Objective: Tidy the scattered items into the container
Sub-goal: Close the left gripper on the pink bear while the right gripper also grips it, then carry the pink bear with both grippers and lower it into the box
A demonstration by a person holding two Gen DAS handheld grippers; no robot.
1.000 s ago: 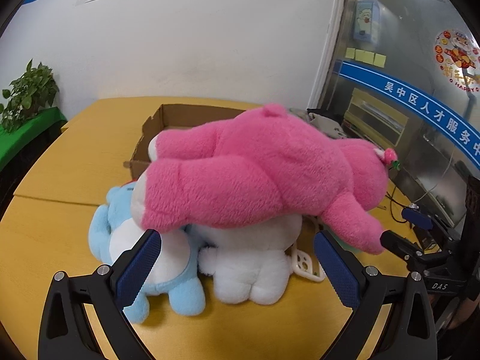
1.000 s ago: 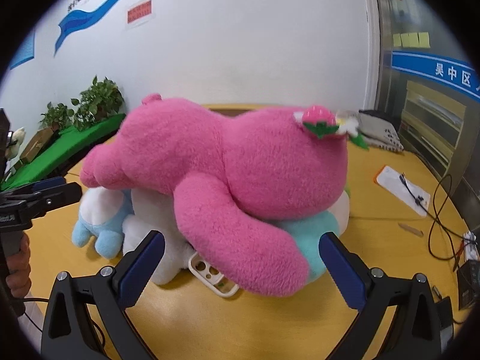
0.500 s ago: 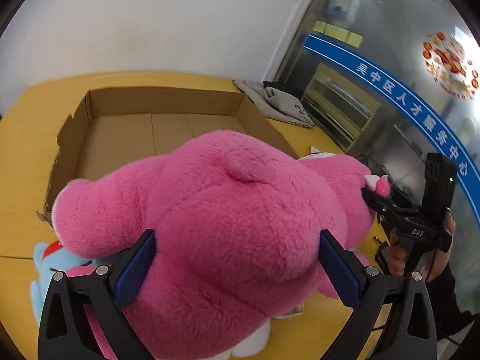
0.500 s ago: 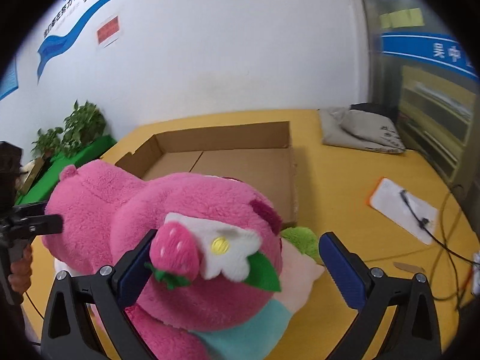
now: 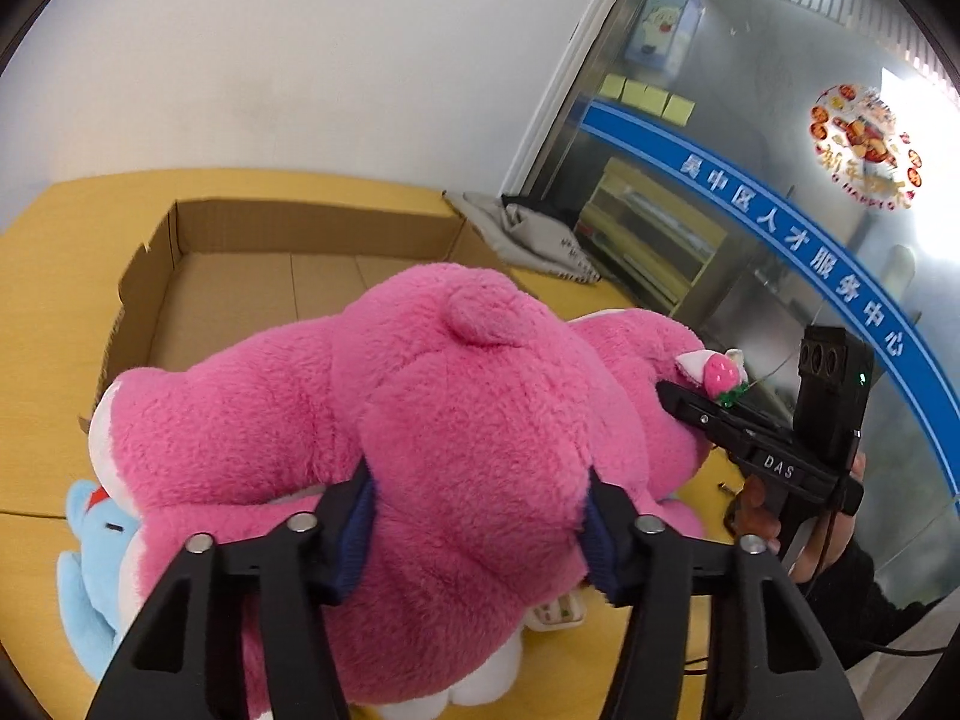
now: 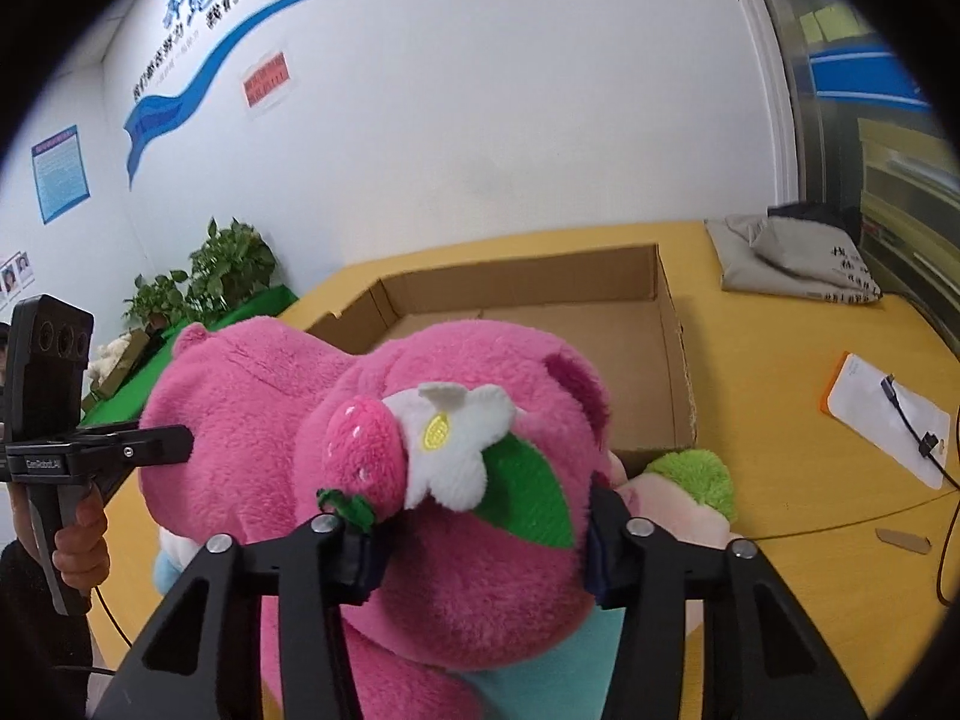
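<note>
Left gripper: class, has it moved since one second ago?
Yes. The left gripper has closed on the pink bear, advancing toward the cardboard box.

White wall [image 6: 480,150], yellow table [image 6: 780,372], glass partition [image 5: 780,138]

- A second ago both sets of jaws stood wide apart, short of the pink plush bear [image 5: 480,450]; the left gripper [image 5: 480,531] now pinches its body
- The right gripper [image 6: 483,546] has closed on the bear's head, by the strawberry flower [image 6: 420,456]
- The cardboard box [image 5: 180,240] has come into fuller view beyond the bear
</note>
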